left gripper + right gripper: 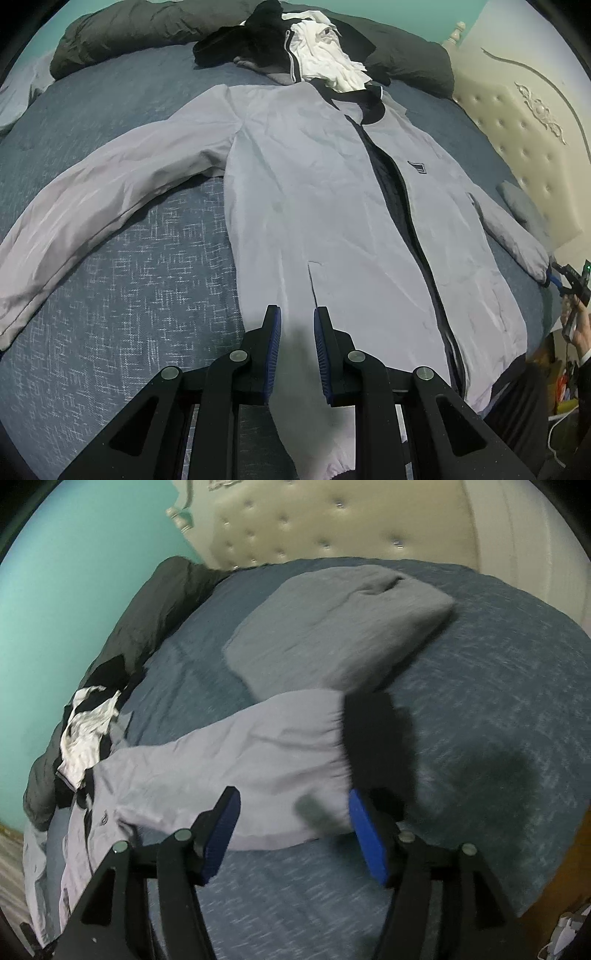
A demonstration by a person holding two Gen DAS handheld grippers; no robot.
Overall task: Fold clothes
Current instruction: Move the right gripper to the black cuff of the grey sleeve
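Blue-grey bedding [122, 266] covers a bed backed by a cream tufted headboard [517, 140] and a turquoise wall. Spread flat on it, straight ahead of the left gripper [297, 354], lies a pale lilac jacket [314, 192], front up, with its dark zip running away from the gripper toward the collar. One sleeve stretches out to the left of the gripper, the other to the right. The left gripper's jaws stand a little apart over the jacket's near hem; cloth lies between the blue pads [274, 354], but whether they pinch it cannot be told.

Beyond the collar, a pile of black and white clothes [295, 55] rests against a rolled dark green quilt [147, 29].

At the end of the right-hand sleeve, the right gripper [295, 834] hangs with its jaws wide apart. The sleeve [258, 753] and its dark cuff [373, 734] lie just ahead of and between the fingers, with no pad pressing on them. Past the cuff, farther from this gripper, sits a grey pillow [332, 627], near the headboard. The right wrist view is blurred.
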